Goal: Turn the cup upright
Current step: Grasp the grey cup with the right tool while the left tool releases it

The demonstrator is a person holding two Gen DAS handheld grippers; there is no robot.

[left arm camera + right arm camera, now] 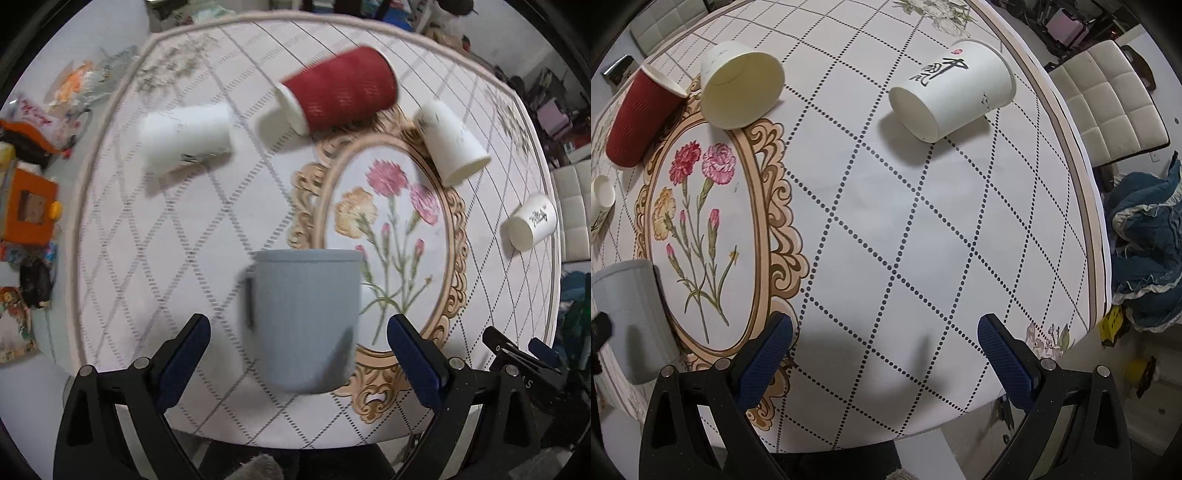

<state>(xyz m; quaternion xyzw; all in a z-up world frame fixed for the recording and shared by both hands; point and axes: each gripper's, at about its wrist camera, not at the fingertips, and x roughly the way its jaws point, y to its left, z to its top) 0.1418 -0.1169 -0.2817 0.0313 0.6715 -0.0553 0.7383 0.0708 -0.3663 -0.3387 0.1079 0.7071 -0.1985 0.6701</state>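
A grey ribbed mug (306,321) stands on the table (155,266), its handle to the left; I cannot tell which end is up. It shows at the left edge of the right wrist view (631,317). My left gripper (297,350) is open, one finger on each side of the mug, not touching it. My right gripper (884,350) is open and empty over bare tablecloth. A red ribbed paper cup (340,90) (639,118) lies on its side. White paper cups lie on their sides: one left (186,134), one right (452,142) (742,86), one far right (532,221) (953,88).
The round table has a patterned cloth with a gold-framed flower picture (388,236). The right gripper's body (524,369) shows at the lower right of the left wrist view. Clutter (29,206) lies on the floor beyond the left edge. White chairs (1104,103) and blue fabric (1145,251) stand to the right.
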